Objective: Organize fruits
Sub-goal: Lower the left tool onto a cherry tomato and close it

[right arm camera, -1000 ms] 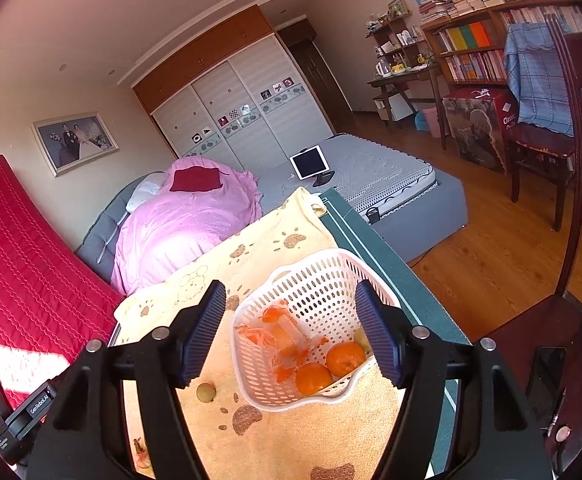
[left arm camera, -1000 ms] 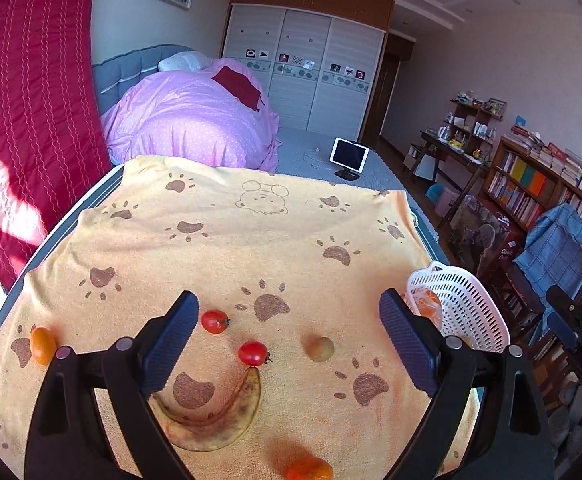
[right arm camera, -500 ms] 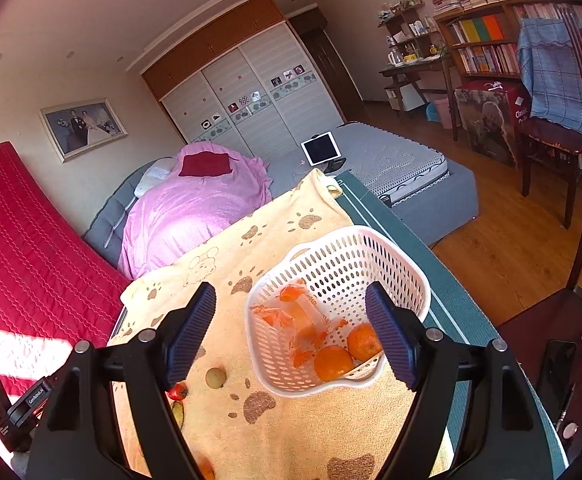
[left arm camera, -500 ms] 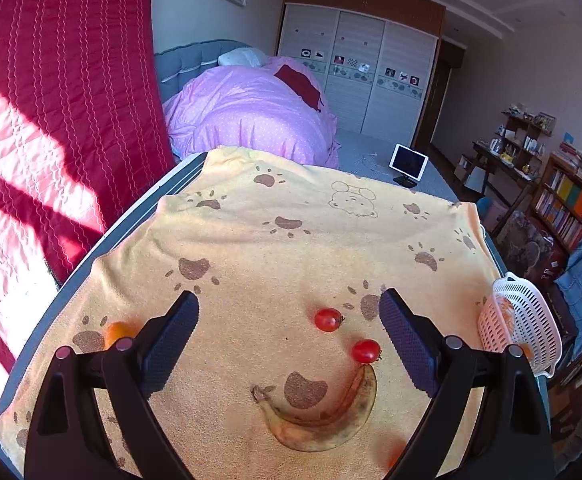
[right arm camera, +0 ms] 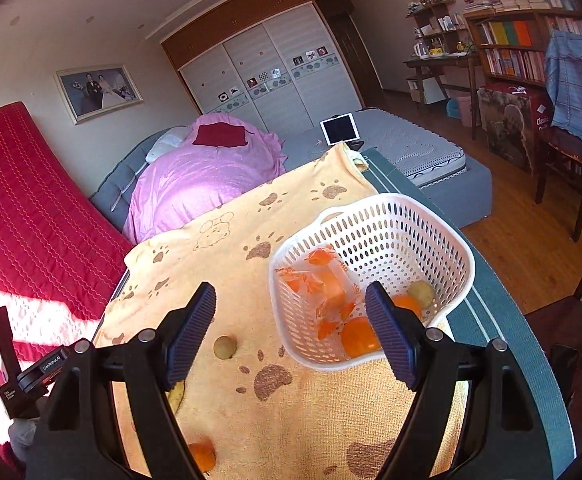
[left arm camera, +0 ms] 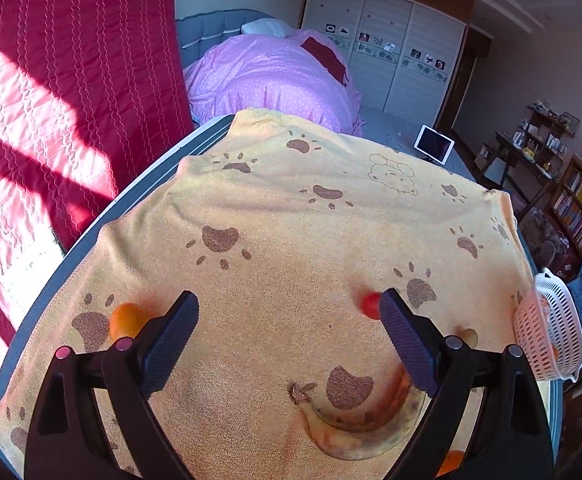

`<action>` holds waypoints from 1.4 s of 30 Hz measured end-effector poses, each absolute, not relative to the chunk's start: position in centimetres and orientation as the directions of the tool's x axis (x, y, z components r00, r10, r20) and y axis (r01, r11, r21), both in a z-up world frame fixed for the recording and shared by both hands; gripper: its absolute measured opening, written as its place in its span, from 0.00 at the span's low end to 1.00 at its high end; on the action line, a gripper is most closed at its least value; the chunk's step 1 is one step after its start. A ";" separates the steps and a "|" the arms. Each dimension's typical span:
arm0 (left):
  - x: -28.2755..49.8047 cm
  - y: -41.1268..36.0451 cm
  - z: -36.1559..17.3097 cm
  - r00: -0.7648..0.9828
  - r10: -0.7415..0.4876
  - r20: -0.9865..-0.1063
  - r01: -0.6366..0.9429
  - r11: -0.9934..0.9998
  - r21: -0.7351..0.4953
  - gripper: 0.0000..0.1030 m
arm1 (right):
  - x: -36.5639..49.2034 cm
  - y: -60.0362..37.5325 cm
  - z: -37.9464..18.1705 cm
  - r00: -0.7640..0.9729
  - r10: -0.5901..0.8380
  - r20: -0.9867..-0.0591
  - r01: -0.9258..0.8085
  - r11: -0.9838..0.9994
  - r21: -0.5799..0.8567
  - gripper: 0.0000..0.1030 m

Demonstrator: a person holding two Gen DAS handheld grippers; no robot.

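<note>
Fruits lay scattered over a yellow paw-print towel covering the table, with part of them already in a white perforated basket standing at the towel's right edge. Inside the basket were two oranges, a small greenish-brown round fruit and a clear wrapper with orange print.

Loose on the towel were:
- a spotted banana, lying curved near the front edge;
- a red tomato, blurred, partly hidden behind the right finger of the left hand-held gripper;
- an orange near the left edge, just beside that gripper's left finger;
- a second greenish-brown round fruit, just left of the basket;
- a further orange at the front edge, partly hidden.

The left hand-held gripper was released, jaws wide apart, nothing between them, above bare towel. The right hand-held gripper was likewise released and empty, jaws wide, its right finger in front of the basket's near rim, its left finger over the towel; contact with the basket could not be determined. The left hand-held gripper's body showed at the lower left of the right wrist view.
</note>
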State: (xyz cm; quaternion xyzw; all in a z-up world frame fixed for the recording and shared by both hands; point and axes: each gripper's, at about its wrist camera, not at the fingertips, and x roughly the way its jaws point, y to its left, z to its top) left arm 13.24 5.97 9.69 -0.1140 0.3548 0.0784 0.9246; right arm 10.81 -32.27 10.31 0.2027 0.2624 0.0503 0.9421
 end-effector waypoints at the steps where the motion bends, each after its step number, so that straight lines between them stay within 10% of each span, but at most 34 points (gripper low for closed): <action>1: 13.7 5.6 9.4 0.727 0.054 -0.684 -0.215 0.964 -0.153 0.88 | 10.9 -32.0 10.1 0.854 0.204 -0.478 0.007 0.915 0.403 0.76; 13: 19.2 2.9 6.3 0.625 -0.079 -0.777 -0.157 0.962 -0.224 0.86 | 12.1 -30.4 8.5 0.825 0.216 -0.522 -0.008 0.928 0.371 0.76; 42: 24.1 1.7 2.1 0.569 -0.268 -0.778 -0.049 0.933 -0.357 0.44 | 12.5 -26.0 5.4 0.844 0.136 -0.519 -0.052 0.984 0.173 0.76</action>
